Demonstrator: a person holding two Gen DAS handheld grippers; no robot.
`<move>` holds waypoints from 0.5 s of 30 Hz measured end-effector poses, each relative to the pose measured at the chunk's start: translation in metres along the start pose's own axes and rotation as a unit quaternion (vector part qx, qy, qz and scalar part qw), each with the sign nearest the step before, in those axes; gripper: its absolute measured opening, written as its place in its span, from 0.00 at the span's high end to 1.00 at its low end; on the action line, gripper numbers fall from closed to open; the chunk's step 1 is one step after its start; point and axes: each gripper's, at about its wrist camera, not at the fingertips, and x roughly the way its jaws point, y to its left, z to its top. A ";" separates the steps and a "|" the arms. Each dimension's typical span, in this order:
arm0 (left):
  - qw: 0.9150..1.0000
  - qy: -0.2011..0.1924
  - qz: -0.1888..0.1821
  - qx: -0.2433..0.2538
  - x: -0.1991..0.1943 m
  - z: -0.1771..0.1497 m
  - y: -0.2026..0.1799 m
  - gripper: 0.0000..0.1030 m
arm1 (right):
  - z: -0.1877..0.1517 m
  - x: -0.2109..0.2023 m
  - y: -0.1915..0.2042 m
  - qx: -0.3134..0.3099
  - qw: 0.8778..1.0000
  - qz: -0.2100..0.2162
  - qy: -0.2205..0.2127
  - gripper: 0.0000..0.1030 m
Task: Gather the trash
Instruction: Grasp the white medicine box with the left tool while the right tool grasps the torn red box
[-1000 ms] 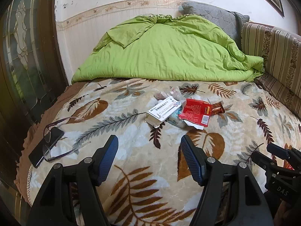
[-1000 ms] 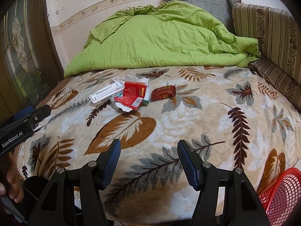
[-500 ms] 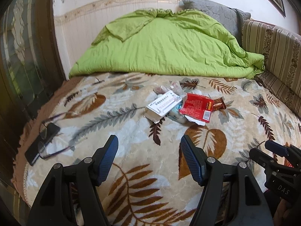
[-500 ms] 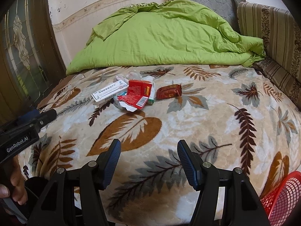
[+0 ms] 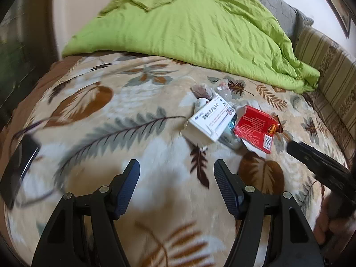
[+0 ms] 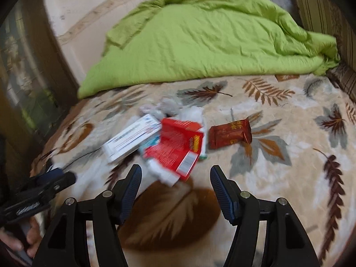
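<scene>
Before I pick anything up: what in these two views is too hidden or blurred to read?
- White box print: too small in the left view, blurred in the right.
- Items under the white box and red box: covered.
- Dark object at the left view's edge: blurred and cut off.

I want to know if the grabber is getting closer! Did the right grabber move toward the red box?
Yes. The right gripper has come forward: the red box now lies just ahead of its open fingers, with the green quilt looming nearer too.
</scene>
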 end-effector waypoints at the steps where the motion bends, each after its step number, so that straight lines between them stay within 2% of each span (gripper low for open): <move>1: 1.000 0.003 -0.001 0.007 0.006 0.006 -0.001 0.34 | 0.005 0.012 -0.003 0.010 1.000 0.001 0.004 0.34; 3: 1.000 0.006 -0.003 0.019 0.019 0.019 -0.005 0.33 | 0.013 0.030 -0.009 0.025 1.000 0.003 0.006 0.34; 5: 0.999 0.013 -0.017 0.027 0.034 0.030 -0.009 0.24 | 0.018 0.047 -0.012 0.030 0.999 0.007 0.014 0.34; 7: 0.999 0.019 -0.025 0.038 0.049 0.038 -0.016 0.21 | 0.019 0.059 -0.015 0.032 0.999 0.022 0.022 0.35; 8: 0.998 0.026 -0.026 0.046 0.056 0.041 -0.019 0.21 | 0.018 0.064 -0.014 0.026 0.999 0.024 0.029 0.48; 9: 0.998 0.035 -0.021 0.056 0.065 0.042 -0.024 0.21 | 0.017 0.067 -0.014 0.022 0.999 0.017 0.032 0.69; 12: 0.996 0.043 -0.009 0.074 0.083 0.045 -0.032 0.20 | 0.020 0.060 -0.019 0.033 0.998 0.040 0.022 0.86; 15: 0.996 0.046 -0.009 0.075 0.095 0.045 -0.037 0.21 | 0.023 0.047 -0.019 0.023 0.999 0.031 -0.004 0.92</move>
